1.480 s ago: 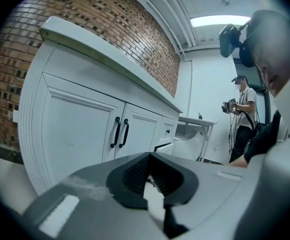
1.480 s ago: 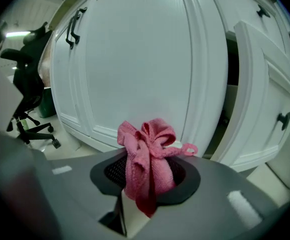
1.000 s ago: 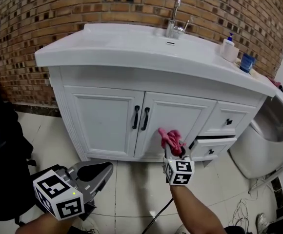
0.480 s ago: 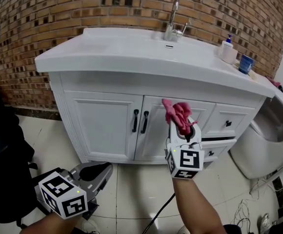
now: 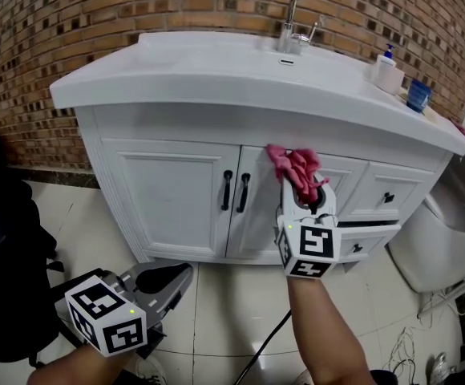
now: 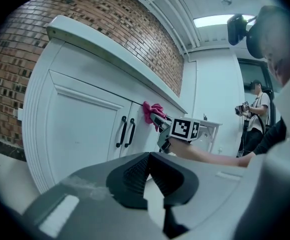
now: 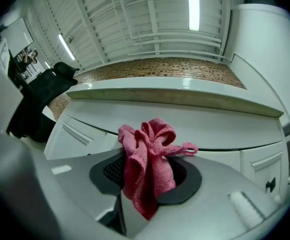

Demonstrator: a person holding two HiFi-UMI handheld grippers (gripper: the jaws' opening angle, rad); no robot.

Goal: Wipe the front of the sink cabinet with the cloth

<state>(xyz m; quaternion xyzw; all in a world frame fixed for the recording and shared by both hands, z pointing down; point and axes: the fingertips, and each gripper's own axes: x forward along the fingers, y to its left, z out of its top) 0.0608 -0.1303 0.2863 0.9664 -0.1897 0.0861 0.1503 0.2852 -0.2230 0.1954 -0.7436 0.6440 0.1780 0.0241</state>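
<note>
The pink cloth (image 5: 297, 171) is clamped upright in the right gripper (image 5: 303, 192), at the sink cabinet (image 5: 176, 203). The left gripper (image 5: 167, 281) is shown closed only in its own view.

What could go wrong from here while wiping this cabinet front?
1. The cloth is a bunched wad in the right tongs, so little of it meets the cabinet door. The hard tips might scrape the paint.
2. The black door handles sit just left of the cloth. A leftward stroke could snag it and pull it loose.
</note>
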